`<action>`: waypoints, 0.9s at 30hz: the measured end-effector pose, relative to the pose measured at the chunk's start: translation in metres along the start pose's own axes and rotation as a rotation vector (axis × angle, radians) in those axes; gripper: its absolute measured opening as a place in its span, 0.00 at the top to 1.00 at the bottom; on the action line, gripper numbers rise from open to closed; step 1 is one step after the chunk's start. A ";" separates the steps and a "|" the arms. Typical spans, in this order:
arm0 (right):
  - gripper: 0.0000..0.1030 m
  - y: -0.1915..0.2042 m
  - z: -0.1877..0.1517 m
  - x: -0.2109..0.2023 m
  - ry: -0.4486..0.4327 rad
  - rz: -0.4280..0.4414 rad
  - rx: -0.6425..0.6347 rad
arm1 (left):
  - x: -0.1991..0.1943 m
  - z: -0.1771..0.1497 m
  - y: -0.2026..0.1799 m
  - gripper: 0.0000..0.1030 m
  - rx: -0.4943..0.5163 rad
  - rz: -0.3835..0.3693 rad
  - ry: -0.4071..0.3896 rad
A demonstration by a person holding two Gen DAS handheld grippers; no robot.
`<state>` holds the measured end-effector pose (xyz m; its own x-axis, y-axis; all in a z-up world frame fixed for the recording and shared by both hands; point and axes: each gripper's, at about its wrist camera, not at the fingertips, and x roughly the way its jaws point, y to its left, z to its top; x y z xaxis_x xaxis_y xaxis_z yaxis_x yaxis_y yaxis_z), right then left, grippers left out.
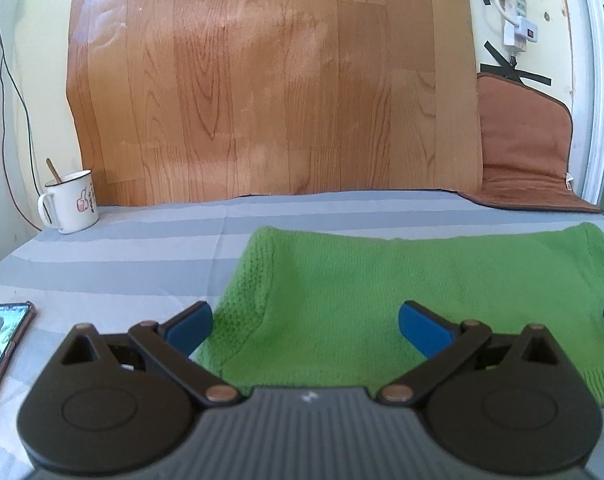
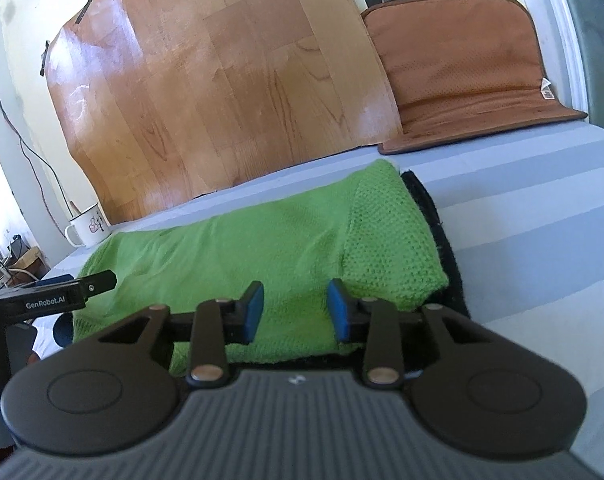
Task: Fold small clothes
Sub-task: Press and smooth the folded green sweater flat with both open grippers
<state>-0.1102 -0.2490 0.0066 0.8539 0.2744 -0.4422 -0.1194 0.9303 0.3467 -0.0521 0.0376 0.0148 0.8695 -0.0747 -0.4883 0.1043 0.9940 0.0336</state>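
A green knit sweater lies flat across the grey striped cloth, with a black fabric edge showing under its right end. My left gripper hangs wide open over the sweater's left part, nothing between its blue pads. In the right wrist view the sweater fills the middle. My right gripper sits low at its near right part. The jaws are narrowed, and the blue pads press into the green knit between them. The left gripper's body also shows there at the left edge.
A white mug with a spoon stands at the far left of the table. A phone lies at the near left edge. A brown cushion and a wood-pattern sheet lean on the wall behind.
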 end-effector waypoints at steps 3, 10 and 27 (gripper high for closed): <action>0.62 0.007 0.002 -0.007 -0.019 -0.028 -0.025 | 0.001 0.001 0.001 0.00 -0.001 -0.004 0.003; 0.58 0.007 0.002 -0.004 -0.012 -0.089 -0.054 | 0.004 0.000 0.001 0.00 0.005 -0.006 0.026; 0.58 -0.015 -0.001 -0.002 -0.015 -0.042 0.048 | 0.014 0.002 0.001 0.00 0.015 -0.001 0.087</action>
<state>-0.1102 -0.2636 0.0015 0.8654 0.2312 -0.4445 -0.0593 0.9282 0.3674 -0.0387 0.0377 0.0098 0.8240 -0.0675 -0.5625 0.1129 0.9925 0.0463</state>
